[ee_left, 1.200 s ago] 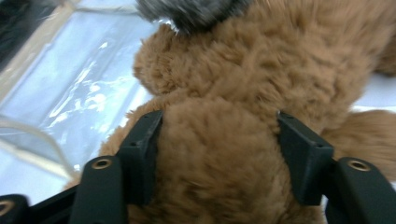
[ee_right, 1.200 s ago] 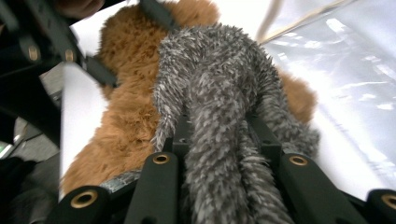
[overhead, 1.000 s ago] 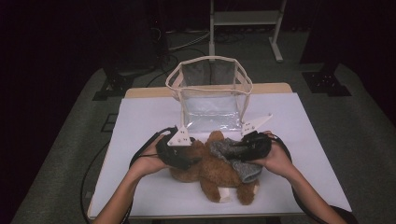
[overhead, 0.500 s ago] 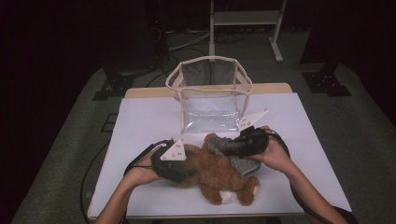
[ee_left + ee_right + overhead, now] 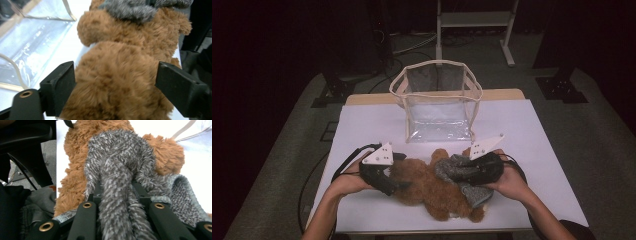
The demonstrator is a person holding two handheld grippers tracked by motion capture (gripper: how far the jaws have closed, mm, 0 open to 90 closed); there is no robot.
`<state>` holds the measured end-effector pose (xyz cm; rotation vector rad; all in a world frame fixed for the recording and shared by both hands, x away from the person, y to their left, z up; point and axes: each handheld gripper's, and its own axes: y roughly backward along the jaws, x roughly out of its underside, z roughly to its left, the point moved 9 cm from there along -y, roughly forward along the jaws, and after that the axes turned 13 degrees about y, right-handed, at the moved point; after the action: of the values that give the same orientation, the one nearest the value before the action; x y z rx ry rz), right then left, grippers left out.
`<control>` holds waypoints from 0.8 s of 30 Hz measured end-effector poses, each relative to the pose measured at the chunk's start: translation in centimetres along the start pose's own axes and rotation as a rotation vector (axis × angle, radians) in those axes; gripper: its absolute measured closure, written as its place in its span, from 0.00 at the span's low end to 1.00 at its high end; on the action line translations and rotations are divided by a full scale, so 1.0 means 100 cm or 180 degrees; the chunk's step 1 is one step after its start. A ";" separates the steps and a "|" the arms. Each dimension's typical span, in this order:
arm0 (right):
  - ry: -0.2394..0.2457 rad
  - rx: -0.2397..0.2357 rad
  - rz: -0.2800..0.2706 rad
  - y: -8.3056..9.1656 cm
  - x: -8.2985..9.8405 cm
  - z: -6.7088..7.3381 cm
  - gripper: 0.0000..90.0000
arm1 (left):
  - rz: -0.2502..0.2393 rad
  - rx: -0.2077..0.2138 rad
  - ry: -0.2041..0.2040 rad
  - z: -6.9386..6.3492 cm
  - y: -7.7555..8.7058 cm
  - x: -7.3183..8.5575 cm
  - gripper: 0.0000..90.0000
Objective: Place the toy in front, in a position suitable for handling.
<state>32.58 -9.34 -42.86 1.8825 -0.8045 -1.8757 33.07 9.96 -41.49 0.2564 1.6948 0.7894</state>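
Left gripper view: brown plush bear (image 5: 120, 75) sits between the left hand-held gripper (image 5: 115, 87) jaws.

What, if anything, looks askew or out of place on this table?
Nothing looks damaged or spilled. The brown plush toy lies on its side, with its grey knitted garment bunched up and half off, pinched by the right gripper. The clear bag stands upright behind it.

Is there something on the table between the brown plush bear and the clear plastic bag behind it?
Nothing visible: bare white table lies between the brown plush bear and the clear plastic bag.
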 end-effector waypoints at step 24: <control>-0.0102 0.0085 -0.0029 0.019 -0.006 -0.020 0.76 | -0.0072 0.0240 -0.0052 -0.028 -0.048 0.009 0.37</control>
<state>34.29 -10.74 -41.09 1.8796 -0.8364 -1.9143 31.39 5.91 -44.98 0.2943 1.7113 0.7059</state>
